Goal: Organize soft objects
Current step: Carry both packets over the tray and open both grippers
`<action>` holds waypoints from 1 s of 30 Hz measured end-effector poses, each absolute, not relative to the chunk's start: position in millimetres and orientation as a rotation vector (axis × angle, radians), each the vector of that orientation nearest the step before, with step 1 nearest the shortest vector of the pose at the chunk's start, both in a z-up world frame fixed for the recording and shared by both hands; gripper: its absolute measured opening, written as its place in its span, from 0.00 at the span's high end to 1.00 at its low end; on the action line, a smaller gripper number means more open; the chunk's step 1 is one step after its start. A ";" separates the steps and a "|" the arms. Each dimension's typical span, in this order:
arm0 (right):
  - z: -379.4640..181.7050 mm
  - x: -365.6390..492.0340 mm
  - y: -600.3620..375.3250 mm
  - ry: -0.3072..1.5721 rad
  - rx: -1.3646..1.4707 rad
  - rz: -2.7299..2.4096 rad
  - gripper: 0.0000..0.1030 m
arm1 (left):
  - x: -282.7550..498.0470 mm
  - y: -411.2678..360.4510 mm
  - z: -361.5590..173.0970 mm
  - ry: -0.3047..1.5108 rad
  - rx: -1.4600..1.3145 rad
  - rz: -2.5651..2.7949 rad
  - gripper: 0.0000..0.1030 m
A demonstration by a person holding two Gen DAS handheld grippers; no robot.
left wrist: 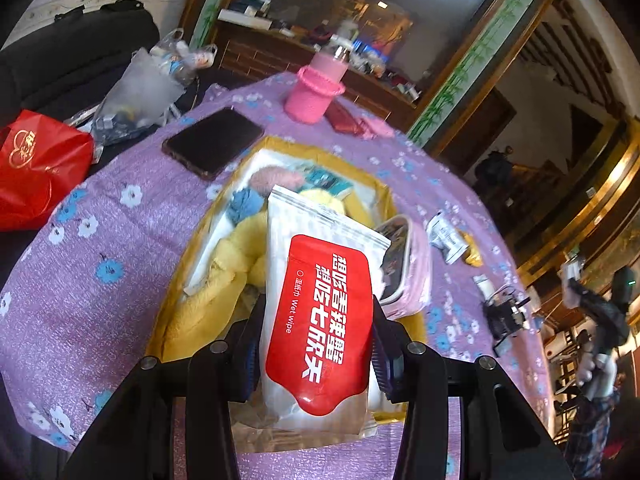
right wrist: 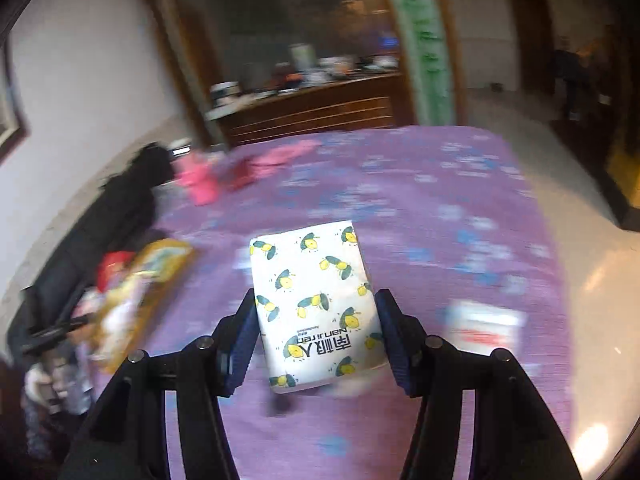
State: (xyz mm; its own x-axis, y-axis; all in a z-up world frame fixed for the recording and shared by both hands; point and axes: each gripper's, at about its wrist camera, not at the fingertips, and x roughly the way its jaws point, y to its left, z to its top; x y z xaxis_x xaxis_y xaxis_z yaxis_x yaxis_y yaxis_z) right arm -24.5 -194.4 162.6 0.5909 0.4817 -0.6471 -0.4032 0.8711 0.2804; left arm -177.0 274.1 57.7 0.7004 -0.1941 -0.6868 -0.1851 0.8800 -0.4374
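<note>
the left gripper clamps a glossy red and white wet wipe pack above the yellow box; the pack hides much of the soft yellow cloth inside. the right gripper squeezes a soft tissue pack with a lemon print, over the purple flowered tablecloth. this right view is blurred, so the box at its left edge is hard to read.

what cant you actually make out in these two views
- Left wrist view: the wet wipe pack in the left gripper hides much of the yellow box behind it.
- Right wrist view: motion blur smears everything around the tissue pack in the right gripper; the white packet is unreadable.
</note>
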 end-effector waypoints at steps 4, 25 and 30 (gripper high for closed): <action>156.8 -37.9 -115.3 0.828 0.103 0.709 0.45 | -167.8 267.3 48.4 0.858 -0.448 0.078 0.47; 60.2 -86.5 156.9 1.105 -0.137 1.020 0.45 | -239.7 302.0 96.7 0.578 -0.452 0.281 0.12; 51.4 -85.7 168.8 0.983 -0.348 0.826 0.45 | -239.8 293.0 98.3 0.563 -0.362 0.316 0.11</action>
State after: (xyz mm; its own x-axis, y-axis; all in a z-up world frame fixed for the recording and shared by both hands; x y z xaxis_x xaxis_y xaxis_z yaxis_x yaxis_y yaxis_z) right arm -85.7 168.8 51.4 0.2902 0.4556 -0.8416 -0.7504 0.6540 0.0952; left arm -239.8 293.0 98.3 0.8010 0.1909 -0.5674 -0.3853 0.8898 -0.2445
